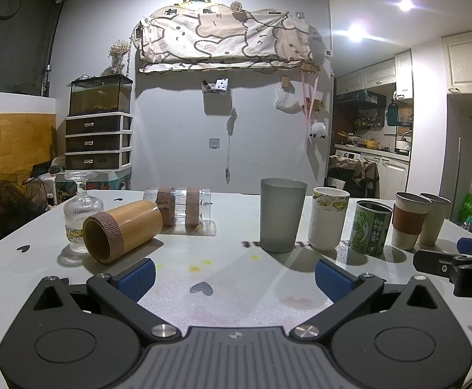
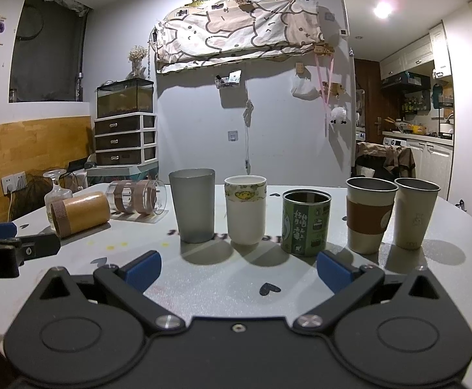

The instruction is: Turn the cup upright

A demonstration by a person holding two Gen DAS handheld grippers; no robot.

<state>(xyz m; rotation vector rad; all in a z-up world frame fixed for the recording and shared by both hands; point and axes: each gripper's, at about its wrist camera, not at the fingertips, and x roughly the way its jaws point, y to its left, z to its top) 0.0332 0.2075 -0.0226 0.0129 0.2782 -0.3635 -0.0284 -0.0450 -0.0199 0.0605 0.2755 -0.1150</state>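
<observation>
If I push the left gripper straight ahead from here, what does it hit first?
Probably the grey cup, standing upright slightly right of the left gripper axis. The open fingers straddle bare table before it. The lying bamboo cup sits off to the left, likely clear, though depth is uncertain.

Left hand-held gripper (image 1: 234, 277) low over the white tabletop (image 1: 236, 291), blue pads (image 1: 137, 278) spread wide, nothing btwn them. Ahead-left: bamboo cup (image 1: 122, 231) on its side, open mouth twd camera, brown band at rim. Just behind it, clear glass cup (image 1: 184, 209) w/ two brown bands, also on its side. Stemmed glass (image 1: 81, 214) upside down at far left, touching or nearly touching the bamboo cup. Upright in a row to the right: grey tumbler (image 1: 281, 215), white cup (image 1: 328, 218), green tin (image 1: 370, 228), sleeved cup (image 1: 409, 222), beige cup (image 1: 433, 218). Right hand-held gripper (image 1: 456, 259) pokes in at right edge; jaw state unclear.
</observation>
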